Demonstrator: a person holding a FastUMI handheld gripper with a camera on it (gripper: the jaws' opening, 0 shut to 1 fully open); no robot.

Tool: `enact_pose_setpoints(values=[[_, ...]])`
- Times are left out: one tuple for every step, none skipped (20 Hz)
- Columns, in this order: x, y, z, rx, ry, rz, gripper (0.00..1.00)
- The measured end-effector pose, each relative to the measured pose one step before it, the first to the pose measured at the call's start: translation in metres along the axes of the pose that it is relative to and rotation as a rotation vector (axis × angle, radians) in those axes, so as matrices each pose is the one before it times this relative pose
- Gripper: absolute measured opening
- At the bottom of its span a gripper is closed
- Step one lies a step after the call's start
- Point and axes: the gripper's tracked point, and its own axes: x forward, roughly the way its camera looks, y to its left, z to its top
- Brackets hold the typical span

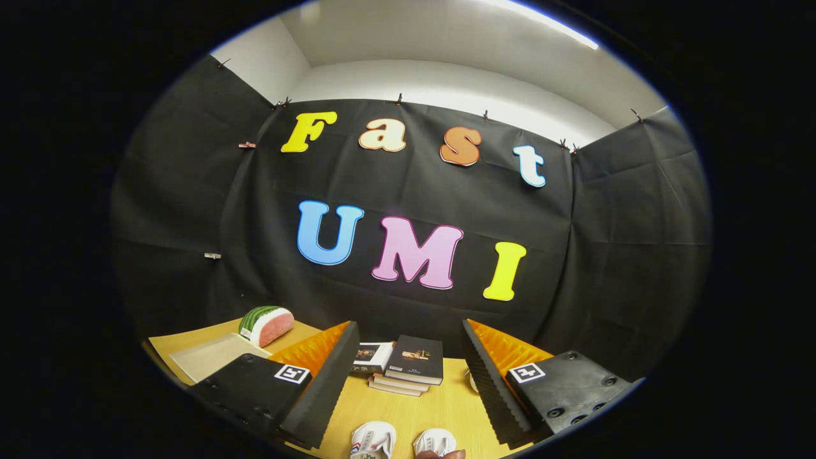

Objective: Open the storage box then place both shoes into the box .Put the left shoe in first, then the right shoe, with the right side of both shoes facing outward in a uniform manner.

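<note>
The two white shoes lie on the wooden counter low between the fingers of the claw, side by side and near to each other; only their upper parts are visible, and a small piece of a hand shows just beside the right one. The claw is spread wide and holds nothing; its fingers have black ribbed pads and orange backs, and each carries a square marker. Beyond the shoes, ahead between the fingers, a small stack of books lies on the counter, the top one with a dark cover. To the left, beyond the left finger, a toy watermelon slice rests near a flat pale board. A small white object shows just beside the right finger, but I cannot tell what it is.
</note>
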Motion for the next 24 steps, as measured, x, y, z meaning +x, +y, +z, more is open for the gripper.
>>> enact_pose_setpoints(values=[[0.00032,0.00056,0.00068,-0.00385,-0.00011,0.00122,0.97],[0.00104,0.00091,-0.00018,-0.00654,0.00168,0.00216,0.97],[-0.00015,0.00146,-0.00044,-0.00564,0.00017,0.00184,0.97],[0.00015,0.00079,0.00006,-0.00128,-0.00072,0.00186,0.97],[0.00016,0.0015,0.00065,0.00089,-0.00141,0.00135,0.97],[0.00017,0.00082,0.00022,0.00233,0.00078,0.00046,0.97],[0.00077,0.00059,-0.00085,0.00302,-0.00013,0.00223,0.97],[0.00074,-0.00026,-0.00074,0.00273,0.00255,0.00157,0.97],[0.00005,0.00085,-0.00186,0.00201,0.00291,0.00179,0.97],[0.00034,0.00063,-0.00065,0.00266,0.00366,0.00267,0.97],[0.00093,0.00132,-0.00183,0.00493,0.00482,0.00428,0.97],[0.00125,0.00264,-0.00141,0.00891,0.00632,0.01309,0.97],[0.00137,0.00449,-0.00242,0.01234,0.0098,0.01758,0.97],[0.0017,0.00598,-0.00363,0.01407,0.01558,0.02979,0.97],[0.00227,0.0099,-0.00584,0.01887,0.02243,0.04487,0.97],[0.00326,0.00827,-0.00462,0.02253,0.02102,0.04189,0.97],[0.00235,0.00759,-0.00532,0.02368,0.02294,0.03981,0.97],[0.00393,0.00898,-0.0075,0.03184,0.02666,0.04655,0.97],[0.00588,0.00941,-0.00991,0.03417,0.03681,0.04505,0.97],[0.00623,0.00535,-0.00952,0.02882,0.0432,0.03563,0.97],[0.0056,0.00345,-0.01187,0.02178,0.0495,0.02975,0.97],[0.00704,0.00331,-0.01226,0.01943,0.04813,0.02417,0.97],[0.00821,0.005,-0.01249,0.02654,0.03875,0.03409,0.97],[0.00826,0.00535,-0.01098,0.04088,0.03121,0.04169,0.98]])
